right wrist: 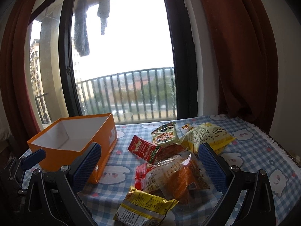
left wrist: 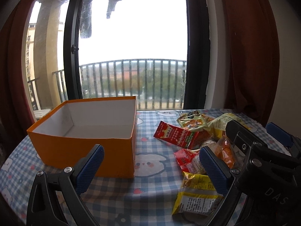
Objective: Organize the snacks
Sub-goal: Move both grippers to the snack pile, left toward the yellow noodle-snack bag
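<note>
Nearest, the left hand-held gripper (left wrist: 150,166) and right hand-held gripper (right wrist: 150,166) are hovering with fingers spread apart, gripping nothing. Beyond, snack packets (right wrist: 169,171) are lying heaped on the checked tabletop (right wrist: 254,150), beside an orange box (left wrist: 82,146) (open, empty).

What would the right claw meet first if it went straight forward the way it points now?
Probably the clear packet with the orange snack, lying between the open right claw's fingers on top of the snack pile. The red sachet lies behind it. Depth is uncertain.
</note>
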A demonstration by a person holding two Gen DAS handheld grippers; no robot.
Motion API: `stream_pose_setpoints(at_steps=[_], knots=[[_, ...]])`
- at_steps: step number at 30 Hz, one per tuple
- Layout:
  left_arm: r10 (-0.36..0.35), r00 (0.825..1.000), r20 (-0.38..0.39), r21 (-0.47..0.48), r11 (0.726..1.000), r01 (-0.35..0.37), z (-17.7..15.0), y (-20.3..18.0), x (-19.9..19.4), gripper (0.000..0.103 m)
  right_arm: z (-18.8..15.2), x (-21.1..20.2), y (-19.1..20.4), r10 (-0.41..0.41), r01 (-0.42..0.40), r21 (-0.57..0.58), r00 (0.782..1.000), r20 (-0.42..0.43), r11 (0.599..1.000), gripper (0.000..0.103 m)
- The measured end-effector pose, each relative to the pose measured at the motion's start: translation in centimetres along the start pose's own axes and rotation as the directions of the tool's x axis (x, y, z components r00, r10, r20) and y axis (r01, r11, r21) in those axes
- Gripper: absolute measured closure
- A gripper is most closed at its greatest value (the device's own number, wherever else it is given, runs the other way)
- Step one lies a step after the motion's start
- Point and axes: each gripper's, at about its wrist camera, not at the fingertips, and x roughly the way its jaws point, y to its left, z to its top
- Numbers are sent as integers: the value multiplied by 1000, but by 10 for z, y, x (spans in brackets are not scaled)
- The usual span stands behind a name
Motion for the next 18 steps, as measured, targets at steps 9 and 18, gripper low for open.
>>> stream_pose_setpoints(at_steps=[9,18], knots=[[-80,994,-80,23,996,82,-23,-30,25,2,-22,12,-24,-28,29,15,998,-50,999,0],[-114,978,-177,51,991,125,-49,-51,44,2,-52,23,-38,-13,18,47,992,-122,999,0]])
